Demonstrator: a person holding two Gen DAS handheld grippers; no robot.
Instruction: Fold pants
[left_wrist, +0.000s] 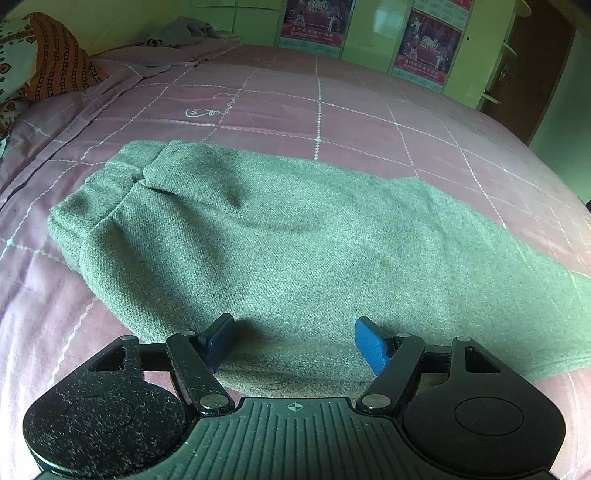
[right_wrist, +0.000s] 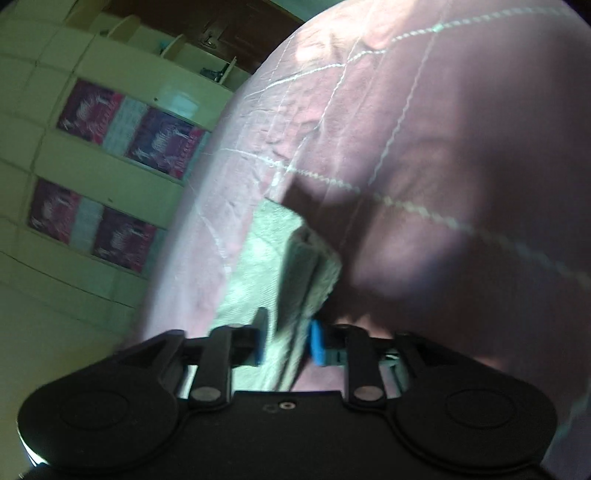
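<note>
Lying lengthwise across a pink quilted bedspread (left_wrist: 332, 96), the grey woollen pants (left_wrist: 258, 236) looked thick and fuzzy. The left gripper (left_wrist: 295, 345) hovered spread wide over their near edge; the right gripper (right_wrist: 286, 341) pinched a bunched end. That bulky fold could probably slip free.

Grey-green pants (left_wrist: 280, 236) flat on bed

A big bed (left_wrist: 369, 110) has a pink cover with white lines in squares. Green-grey pants (left_wrist: 277, 240) lie flat across it. A patterned pillow (left_wrist: 44, 59) and a crumpled grey cloth (left_wrist: 184, 33) sit at its far end
</note>
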